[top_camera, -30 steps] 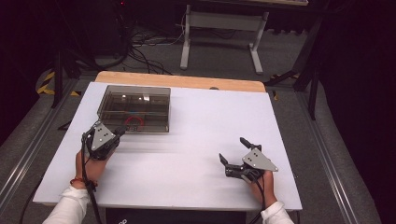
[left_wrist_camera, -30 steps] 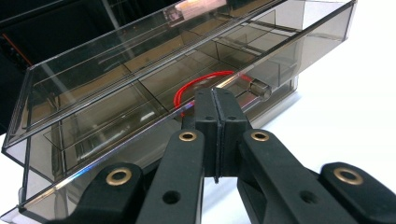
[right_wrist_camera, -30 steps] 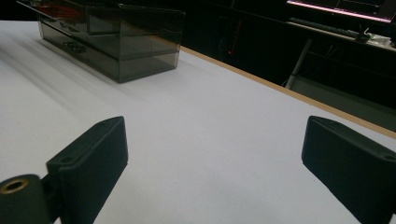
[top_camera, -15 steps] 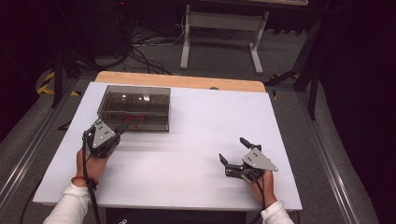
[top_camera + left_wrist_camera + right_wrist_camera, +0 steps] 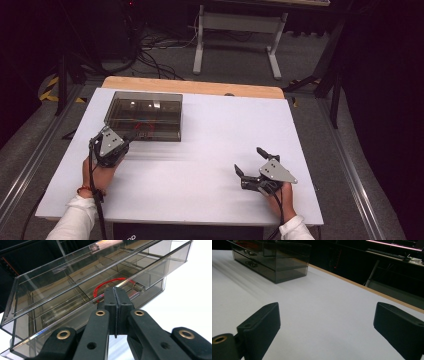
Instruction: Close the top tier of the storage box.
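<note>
Left gripper view: left tool (image 5: pixel 115 293) clenched, empty, tips just at the drawer box (image 5: pixel 75 287) front, by its knob (image 5: pixel 139 287); box long axis runs across the desk (image 5: pixel 220 130); right tool (image 5: pixel 251 170) released, well apart.
</note>
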